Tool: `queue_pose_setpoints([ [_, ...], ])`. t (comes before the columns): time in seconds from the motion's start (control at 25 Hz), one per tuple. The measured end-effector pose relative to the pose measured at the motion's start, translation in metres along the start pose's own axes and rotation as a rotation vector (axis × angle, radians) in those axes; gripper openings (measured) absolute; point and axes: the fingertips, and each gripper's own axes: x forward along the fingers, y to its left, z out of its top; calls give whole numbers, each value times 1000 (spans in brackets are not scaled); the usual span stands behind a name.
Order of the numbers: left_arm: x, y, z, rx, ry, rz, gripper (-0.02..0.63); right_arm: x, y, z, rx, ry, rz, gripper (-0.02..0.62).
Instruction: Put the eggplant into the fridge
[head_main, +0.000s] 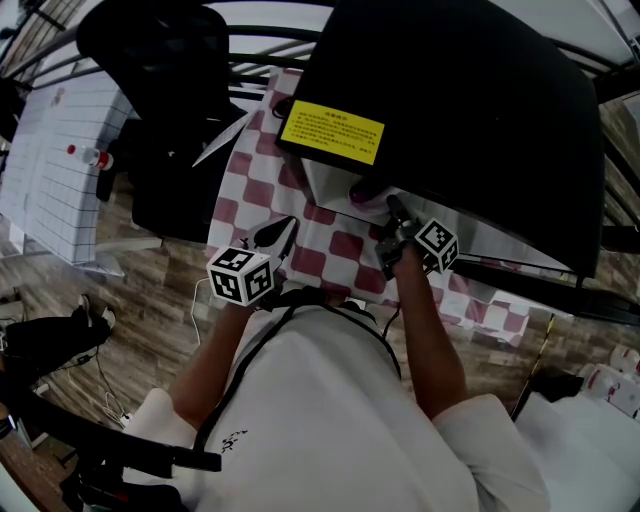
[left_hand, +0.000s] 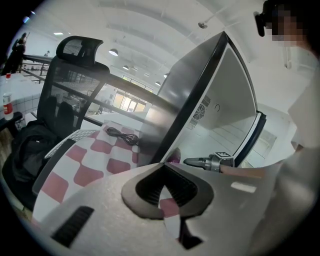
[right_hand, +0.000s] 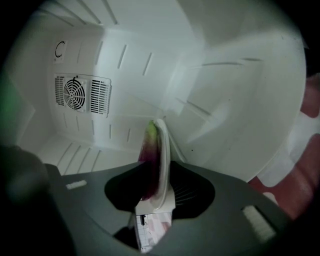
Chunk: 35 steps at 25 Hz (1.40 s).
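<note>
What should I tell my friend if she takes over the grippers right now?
Left gripper: shut, empty, over the checkered table outside the fridge.
Right gripper: inside the open fridge, shut on the eggplant.
Done: eggplant carried inside.
Still to do: probably set it on the fridge floor, let go, pull out.
</note>
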Motion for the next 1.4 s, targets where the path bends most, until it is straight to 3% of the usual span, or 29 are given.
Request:
queue_pose_setpoints([
  [0.48,2,-9,0,6,-6,-5,0,-5,5,-1,-30,22,2,207],
  [1.04,8,-37,-3,20,-23,-28,0,-33,11,1,-47,35,31,207],
  [1.2,10,-51,-5,22,-31,-38,0,-48,19,-4,-103,56,57,160],
  [1.4,11,-71,-8,27,-41,-56,0,-74,31,-11,-166,64,90,21],
])
